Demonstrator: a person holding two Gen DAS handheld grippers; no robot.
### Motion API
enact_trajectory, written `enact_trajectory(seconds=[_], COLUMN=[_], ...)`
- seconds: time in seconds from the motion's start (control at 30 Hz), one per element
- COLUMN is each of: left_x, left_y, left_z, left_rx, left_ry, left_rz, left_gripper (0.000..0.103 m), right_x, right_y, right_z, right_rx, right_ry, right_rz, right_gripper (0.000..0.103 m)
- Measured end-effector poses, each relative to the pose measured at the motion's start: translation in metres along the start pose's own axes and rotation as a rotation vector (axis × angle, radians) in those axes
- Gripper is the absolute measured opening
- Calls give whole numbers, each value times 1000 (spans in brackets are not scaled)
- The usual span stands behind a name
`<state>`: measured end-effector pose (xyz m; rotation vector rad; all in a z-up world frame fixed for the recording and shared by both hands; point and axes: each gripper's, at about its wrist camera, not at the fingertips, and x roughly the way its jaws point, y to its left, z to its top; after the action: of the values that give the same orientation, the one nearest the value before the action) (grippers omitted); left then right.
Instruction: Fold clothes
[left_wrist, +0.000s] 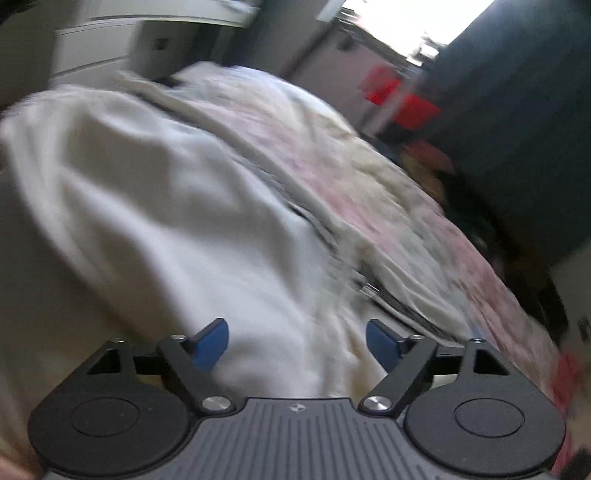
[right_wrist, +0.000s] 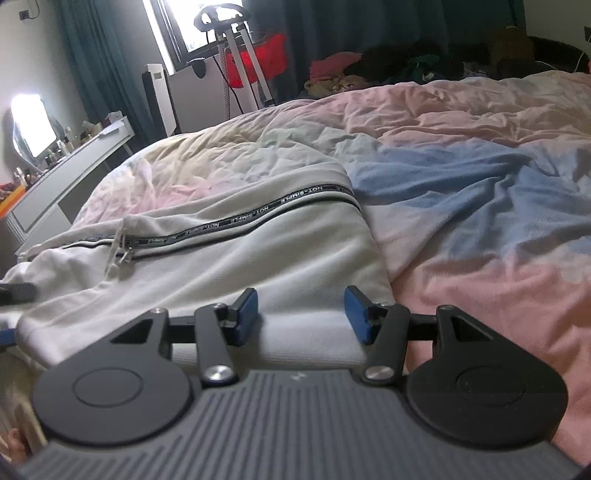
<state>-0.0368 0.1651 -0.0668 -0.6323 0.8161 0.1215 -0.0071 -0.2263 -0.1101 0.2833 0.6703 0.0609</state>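
Two grippers, left gripper (left_wrist: 297, 341) and right gripper (right_wrist: 301, 314), fingers apart, white zip jacket (right_wrist: 229, 251) just ahead of both.

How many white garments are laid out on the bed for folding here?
1: a white zip-up garment lies on the pastel duvet, directly ahead of both open grippers, right gripper and left gripper. A dark clothes pile farther back may hide others.
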Motion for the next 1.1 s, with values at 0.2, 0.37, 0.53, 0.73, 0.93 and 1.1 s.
enact_trajectory(seconds=[0.2, 0.37, 0.53, 0.73, 0.93, 1.1], left_x=[-24, -22, 5, 2, -4, -3], left_y=[62, 107, 148, 149, 167, 180], left_z=[38, 67, 73, 78, 75, 67], left_rx=[-229, -334, -489, -464, -555, -622], left_ry=[61, 47, 38, -59, -150, -88], left_rz=[108, 160, 137, 95, 67, 49], left_gripper=[87, 87, 85, 76, 66, 66], right_x=[-11, -20, -20, -18, -17, -16], right_y=[7, 12, 9, 11, 15, 16], right_z=[6, 11, 9, 5, 1, -2], right_rx=[-23, -24, -6, -20, -50, -67], right_ry=[-46, -76, -59, -50, -47, -42], right_rz=[26, 42, 47, 31, 10, -10], right_gripper=[56, 56, 55, 55, 55, 55])
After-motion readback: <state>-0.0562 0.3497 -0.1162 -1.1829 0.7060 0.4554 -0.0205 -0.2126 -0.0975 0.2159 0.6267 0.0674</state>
